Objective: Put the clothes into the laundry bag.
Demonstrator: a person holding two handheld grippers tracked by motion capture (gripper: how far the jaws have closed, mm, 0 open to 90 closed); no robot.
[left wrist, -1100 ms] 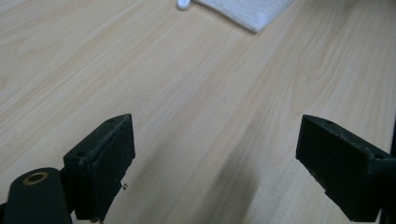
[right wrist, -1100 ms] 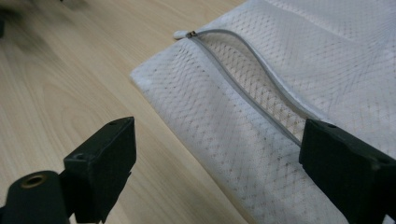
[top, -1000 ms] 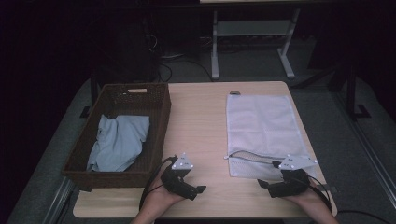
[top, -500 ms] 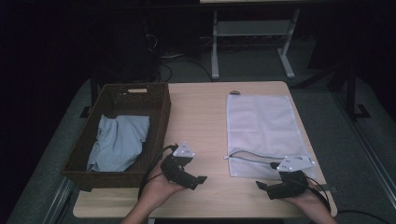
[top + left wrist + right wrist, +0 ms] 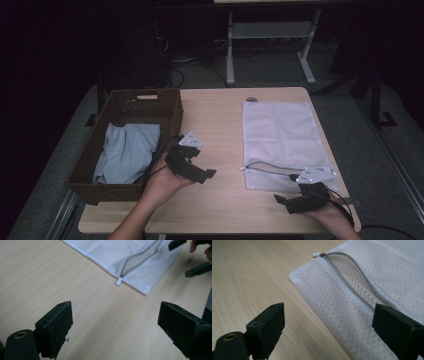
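A white mesh laundry bag (image 5: 285, 140) lies flat on the right half of the wooden table (image 5: 220, 130), its grey zipper (image 5: 270, 166) partly undone near the front edge. The zipper pull (image 5: 119, 281) shows in the left gripper view and the same zipper pull (image 5: 315, 254) in the right gripper view. My left gripper (image 5: 207, 175) hovers open over bare wood, pointing right toward the bag. My right gripper (image 5: 281, 201) stands open at the bag's front corner, empty. A light blue cloth (image 5: 127, 150) lies in the dark wicker basket (image 5: 142, 97) at the left.
A metal stand (image 5: 270, 45) rises from the dark floor behind the table. A small round disc (image 5: 251, 99) sits on the table at the bag's far left corner. The other gripper's jaws (image 5: 198, 268) appear at the top right of the left gripper view.
My left gripper has lifted and moved forward, away from the front edge, beside the basket. The right gripper has shifted slightly left and back toward the table's front edge.
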